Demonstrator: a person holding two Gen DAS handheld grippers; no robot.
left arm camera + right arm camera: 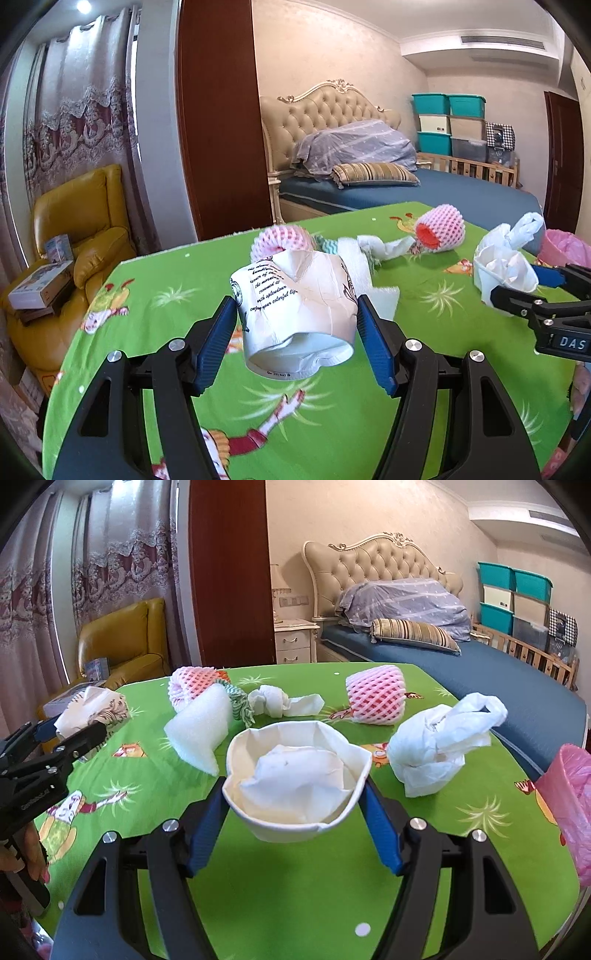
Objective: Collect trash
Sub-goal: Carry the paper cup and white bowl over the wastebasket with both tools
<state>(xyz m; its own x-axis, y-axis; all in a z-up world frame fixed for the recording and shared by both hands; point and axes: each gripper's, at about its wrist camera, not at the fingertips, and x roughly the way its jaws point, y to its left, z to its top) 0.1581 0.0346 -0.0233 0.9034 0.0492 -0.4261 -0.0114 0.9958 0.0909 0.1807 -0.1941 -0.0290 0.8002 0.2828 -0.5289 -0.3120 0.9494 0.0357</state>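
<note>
The left gripper [297, 325] pinches a crushed paper cup [295, 310], the right gripper [295, 797] a tissue-stuffed paper bowl [295, 779], nearer the pink-lined bin [569, 805] off the table's [295, 886] right edge.

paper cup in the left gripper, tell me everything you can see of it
The paper cup is white, crumpled and dented, with black script text and a dark drawn motif on its wall. It lies on its side, base toward the left wrist camera, crushed rim pointing away. The left gripper is shut on it, blue pads pressing both sides, and holds it above the green tablecloth. Nothing else visibly touches it.
</note>
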